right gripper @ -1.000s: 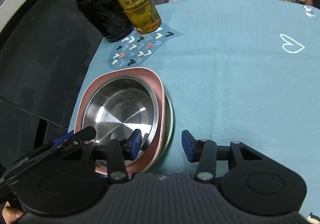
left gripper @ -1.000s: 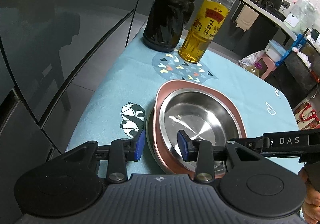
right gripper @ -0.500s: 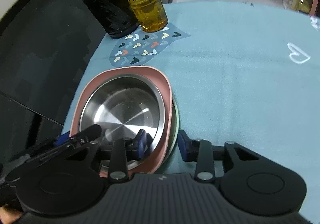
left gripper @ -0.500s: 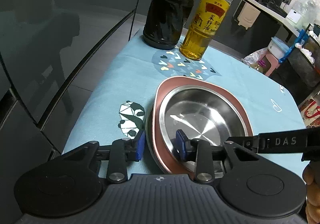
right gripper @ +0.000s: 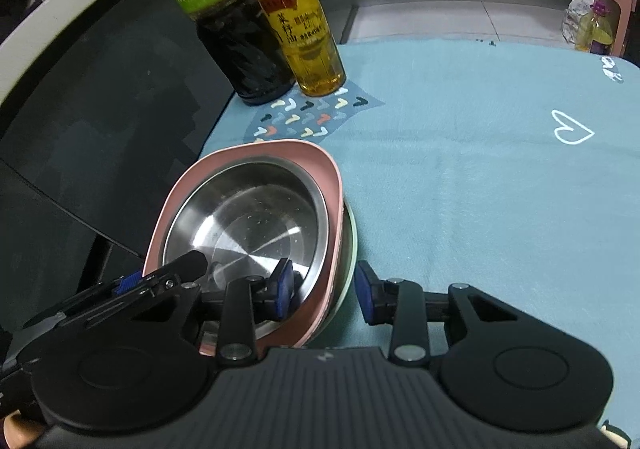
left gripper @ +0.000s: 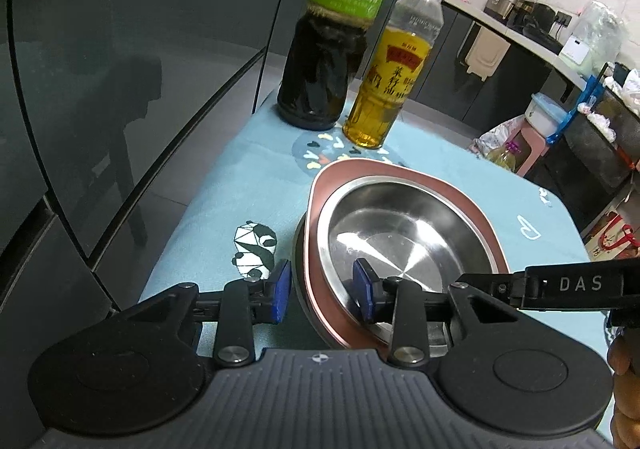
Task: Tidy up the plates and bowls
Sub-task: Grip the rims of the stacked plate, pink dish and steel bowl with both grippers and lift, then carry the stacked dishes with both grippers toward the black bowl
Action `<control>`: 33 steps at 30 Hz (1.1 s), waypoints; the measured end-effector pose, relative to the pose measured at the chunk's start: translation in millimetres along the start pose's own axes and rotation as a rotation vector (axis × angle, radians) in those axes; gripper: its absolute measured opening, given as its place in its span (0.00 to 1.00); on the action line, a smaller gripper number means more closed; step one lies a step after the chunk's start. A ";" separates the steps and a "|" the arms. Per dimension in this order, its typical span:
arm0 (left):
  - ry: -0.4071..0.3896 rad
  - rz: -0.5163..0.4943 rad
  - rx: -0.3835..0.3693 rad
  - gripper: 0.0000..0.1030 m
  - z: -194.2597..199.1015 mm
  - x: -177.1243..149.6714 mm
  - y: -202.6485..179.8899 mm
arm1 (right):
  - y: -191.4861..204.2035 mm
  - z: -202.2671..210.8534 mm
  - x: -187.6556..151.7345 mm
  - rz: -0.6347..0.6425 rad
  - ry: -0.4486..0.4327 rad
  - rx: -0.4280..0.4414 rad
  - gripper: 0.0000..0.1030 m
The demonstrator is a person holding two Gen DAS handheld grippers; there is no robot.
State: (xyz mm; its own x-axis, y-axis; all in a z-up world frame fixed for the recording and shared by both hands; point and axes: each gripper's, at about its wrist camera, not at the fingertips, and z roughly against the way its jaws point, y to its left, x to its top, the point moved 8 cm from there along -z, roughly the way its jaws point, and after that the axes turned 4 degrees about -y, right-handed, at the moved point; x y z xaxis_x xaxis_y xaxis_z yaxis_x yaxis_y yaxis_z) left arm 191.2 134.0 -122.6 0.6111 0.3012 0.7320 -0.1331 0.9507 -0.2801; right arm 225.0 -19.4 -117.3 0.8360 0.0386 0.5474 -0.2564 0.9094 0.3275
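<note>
A steel bowl (left gripper: 404,237) (right gripper: 248,221) sits nested in a pink bowl (left gripper: 400,173) (right gripper: 276,151), on a pale green plate (right gripper: 352,245) whose edge shows beneath. The stack lies on the blue tablecloth. My left gripper (left gripper: 322,291) is open and straddles the stack's near left rim, one pad outside and one inside the steel bowl. My right gripper (right gripper: 323,287) is open and straddles the stack's near right rim the same way. Each gripper shows in the other's view.
A dark vinegar bottle (left gripper: 328,49) (right gripper: 228,29) and a yellow oil bottle (left gripper: 392,77) (right gripper: 300,33) stand behind the stack. The table's left edge (left gripper: 208,185) drops off beside dark glass. Blue cloth (right gripper: 500,189) stretches to the right.
Both grippers have moved lower and closer onto the stack's rim. The jaws stay open. The bowls have not moved.
</note>
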 end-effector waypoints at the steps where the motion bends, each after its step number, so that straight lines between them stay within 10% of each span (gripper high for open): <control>1: -0.007 -0.002 -0.002 0.30 3.2 1.2 -1.4 | 0.8 3.3 0.8 -0.001 -0.007 0.002 0.27; 33: -0.093 -0.137 -0.127 0.29 126.1 -46.9 -78.1 | -21.5 136.0 -73.6 -0.065 -0.159 -0.011 0.28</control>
State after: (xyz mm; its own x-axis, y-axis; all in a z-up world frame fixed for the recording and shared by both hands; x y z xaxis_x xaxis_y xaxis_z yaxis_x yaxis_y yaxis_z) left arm 74.5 54.9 -56.8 0.5409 0.1806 0.8214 0.0495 0.9681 -0.2455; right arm 103.1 -98.1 -59.9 0.7629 -0.0855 0.6409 -0.1985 0.9124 0.3581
